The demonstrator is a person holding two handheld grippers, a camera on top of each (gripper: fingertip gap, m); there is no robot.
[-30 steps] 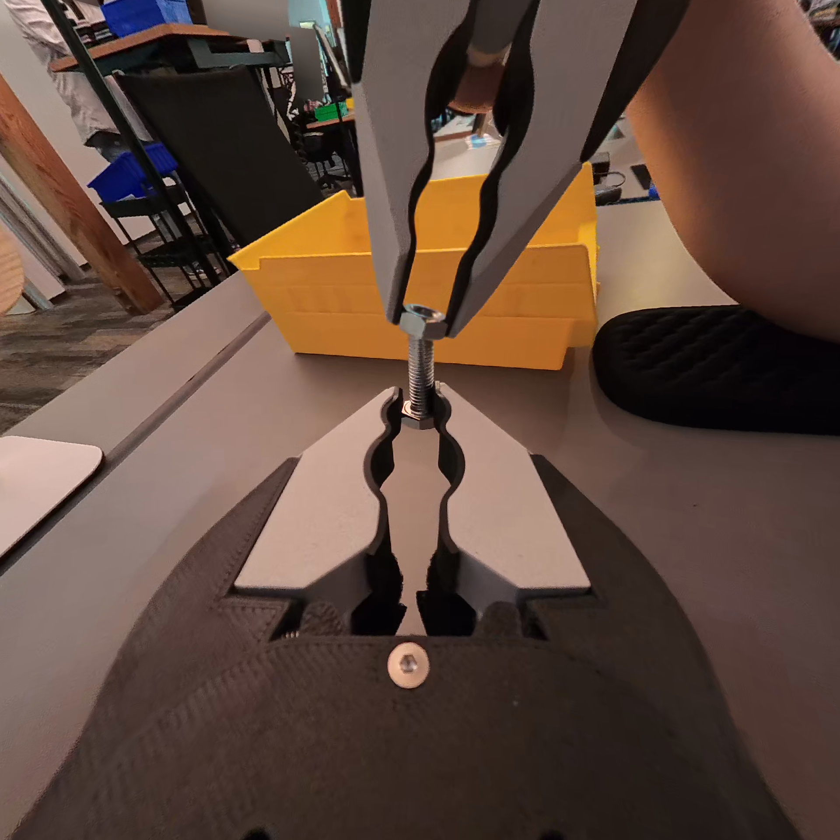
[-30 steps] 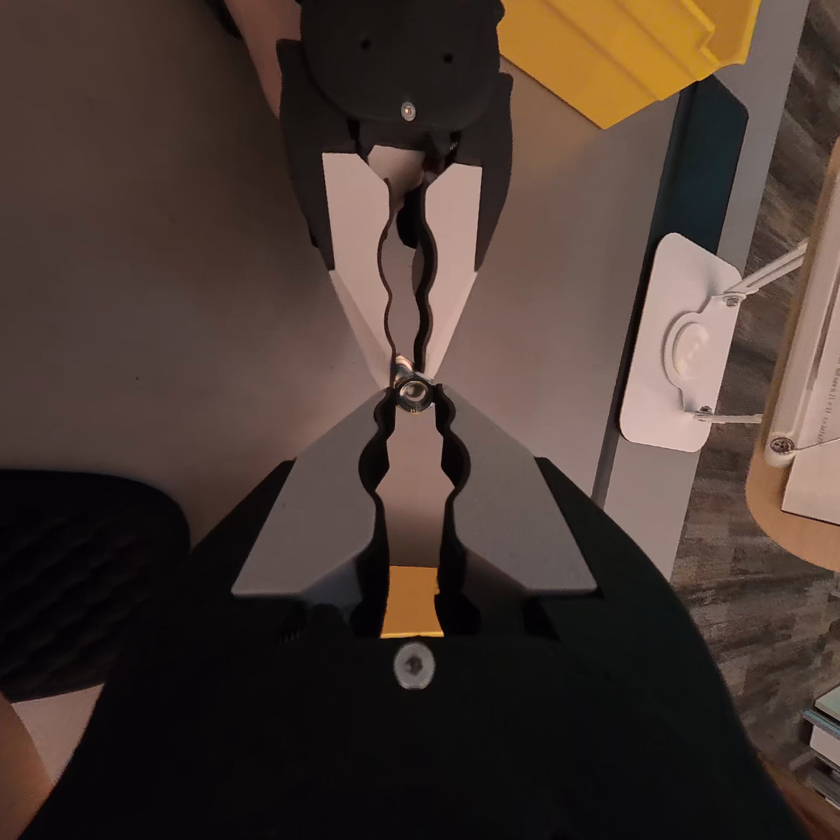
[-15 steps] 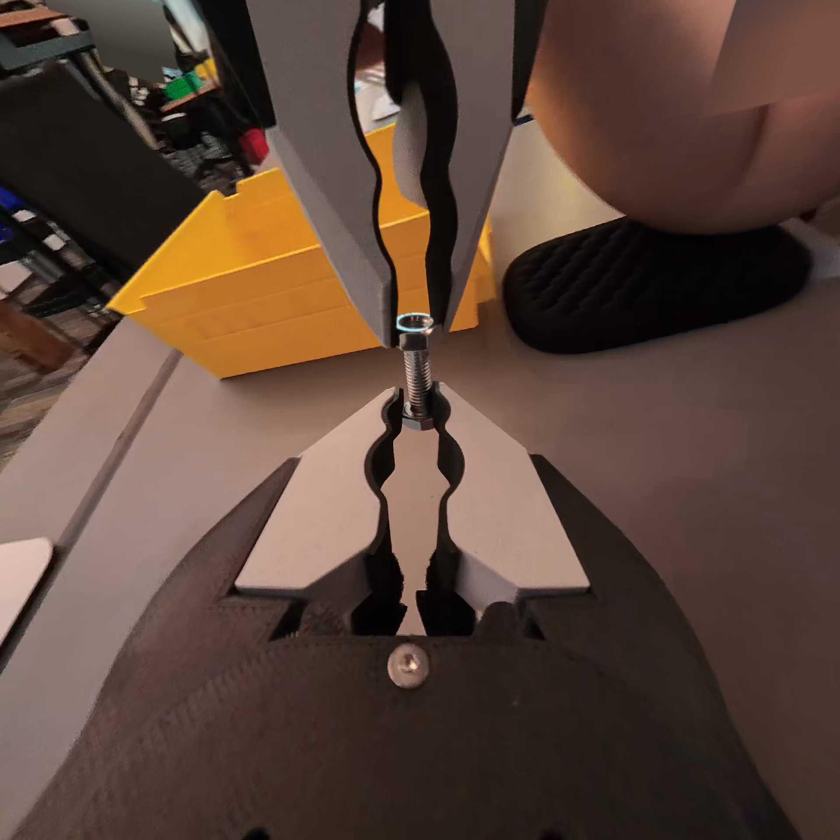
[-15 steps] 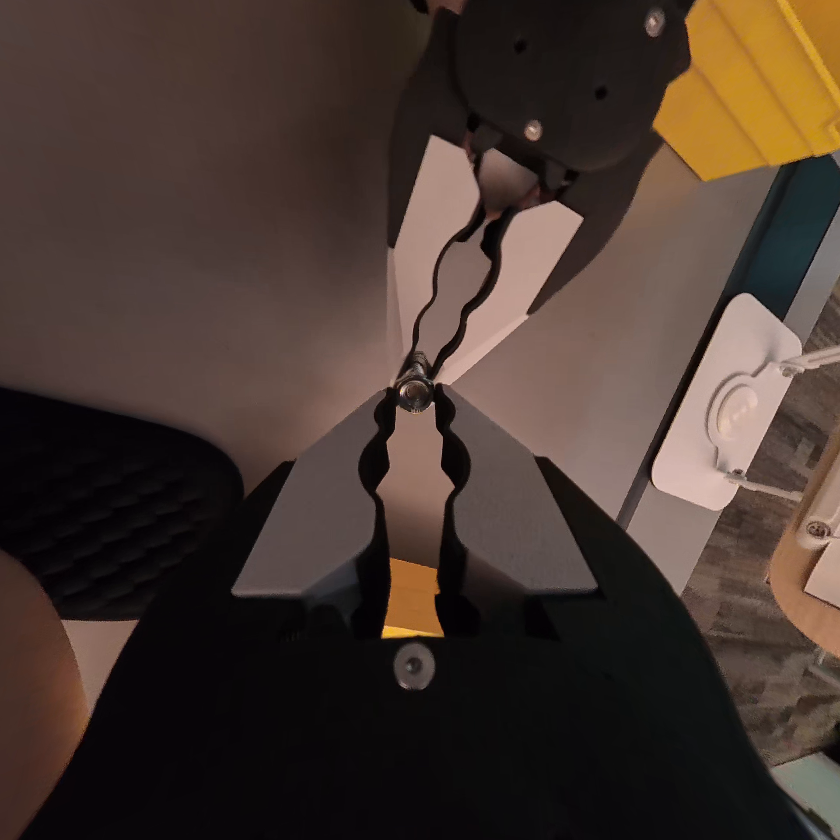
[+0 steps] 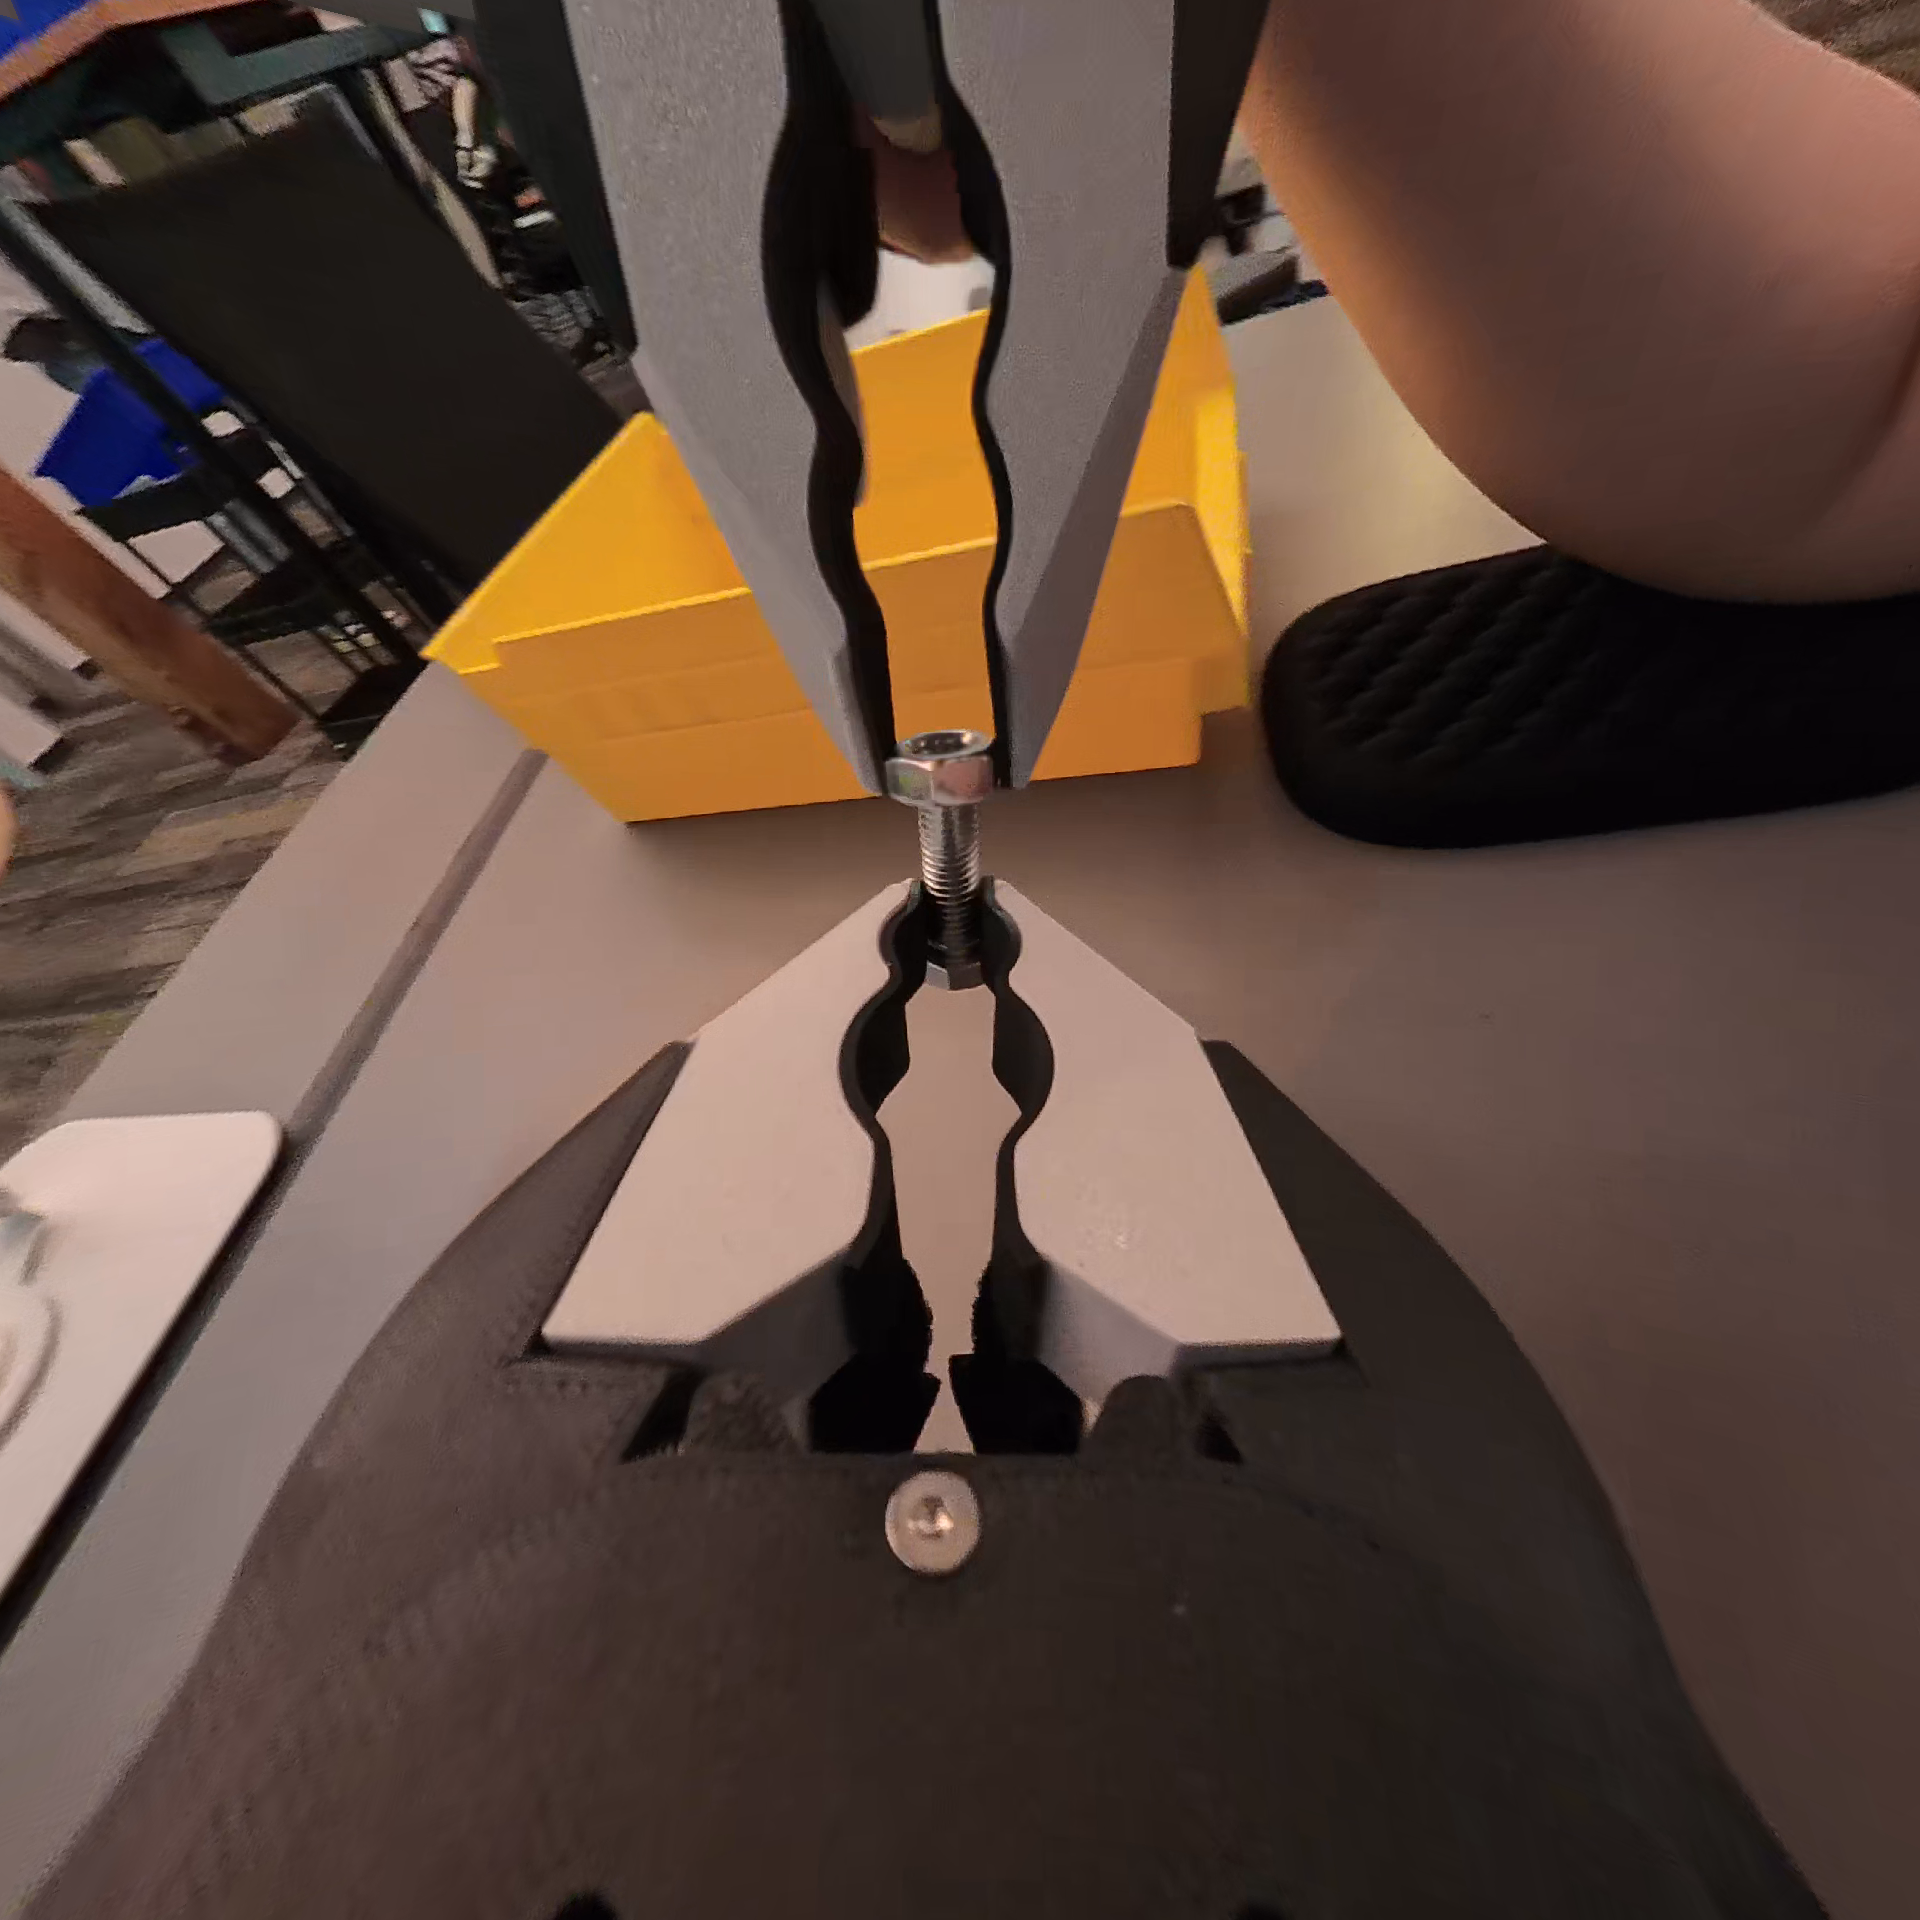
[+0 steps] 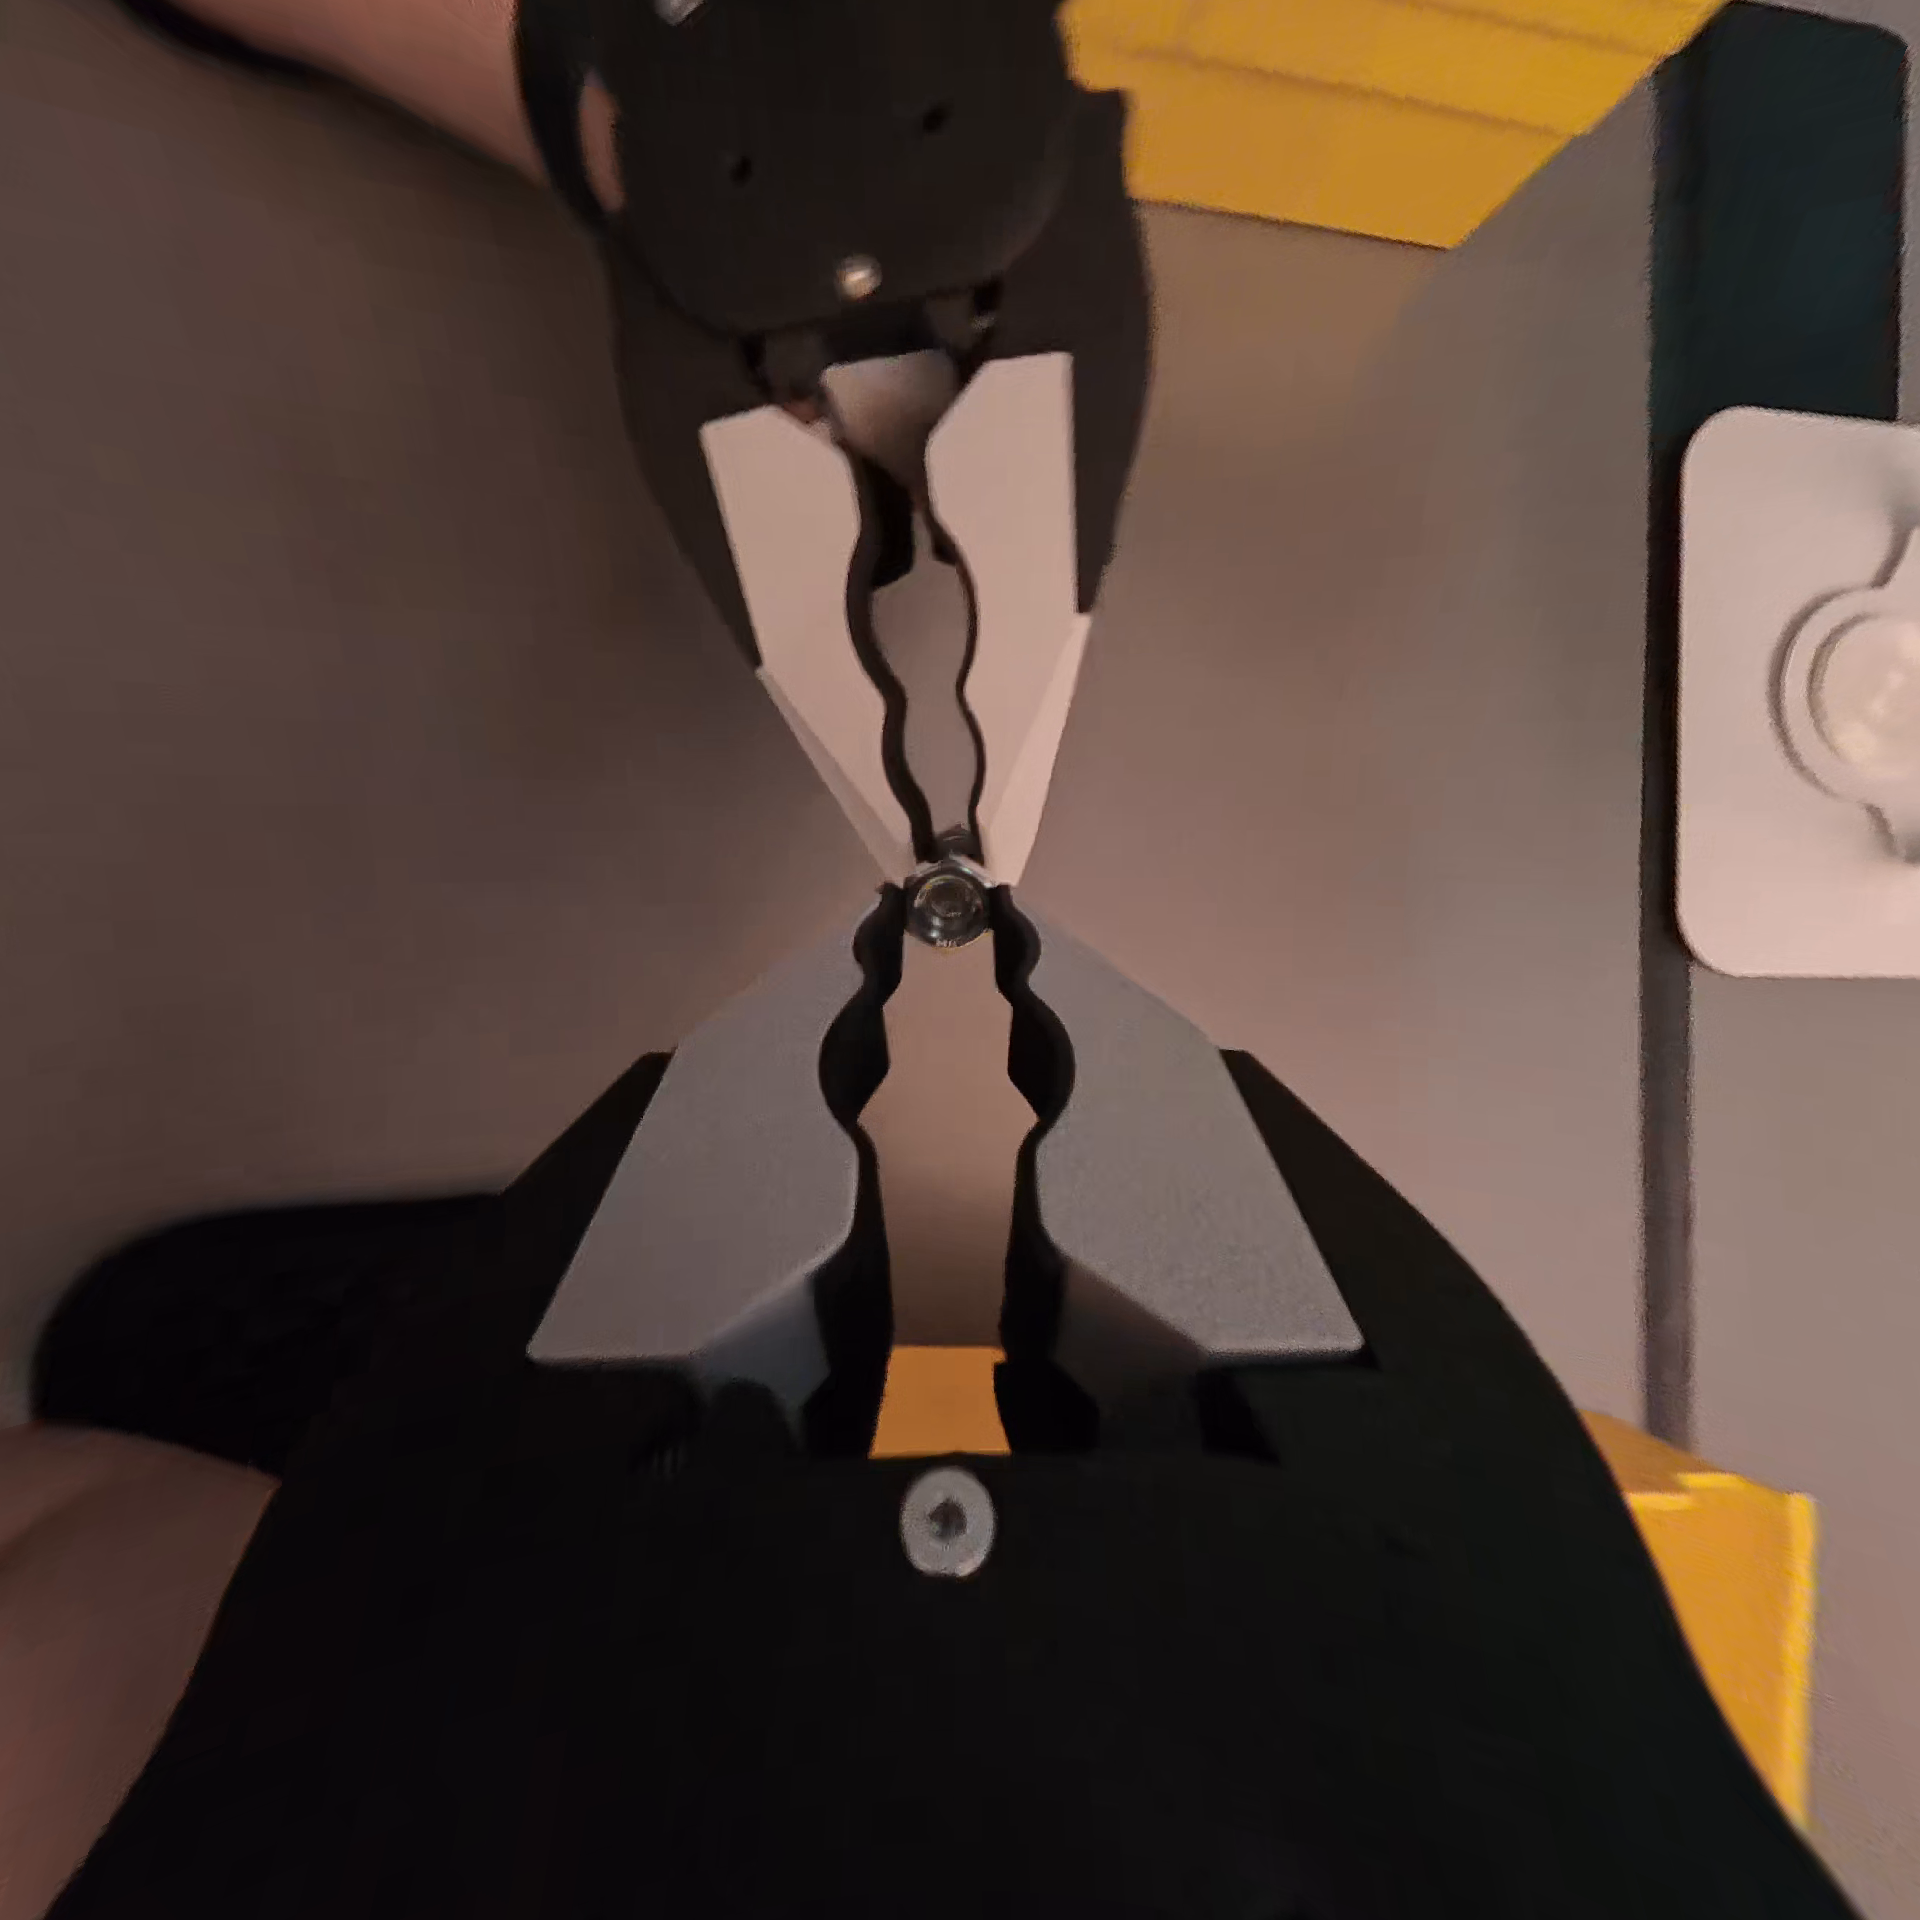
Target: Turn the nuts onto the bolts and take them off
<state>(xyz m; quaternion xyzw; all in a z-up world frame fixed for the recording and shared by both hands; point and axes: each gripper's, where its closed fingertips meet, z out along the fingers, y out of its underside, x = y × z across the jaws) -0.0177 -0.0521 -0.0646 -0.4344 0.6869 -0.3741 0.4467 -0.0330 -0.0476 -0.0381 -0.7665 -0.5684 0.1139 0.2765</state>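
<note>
We saw the bolt (image 5: 948, 883) upright above the bench (image 5: 1455, 1039): left tongs (image 5: 951, 940) clamped its lower end, right tongs (image 5: 943, 764), at 12 o'clock, clamped the nut (image 5: 938, 777).

Left gripper (image 5: 951, 935) level, right gripper (image 6: 943, 914) pointing down, both jaws clamped.

grey table (image 5: 1455, 1091), yellow bin (image 5: 665, 644), black pad (image 5: 1558, 696)

No readable text, labels or numbers in either view.
</note>
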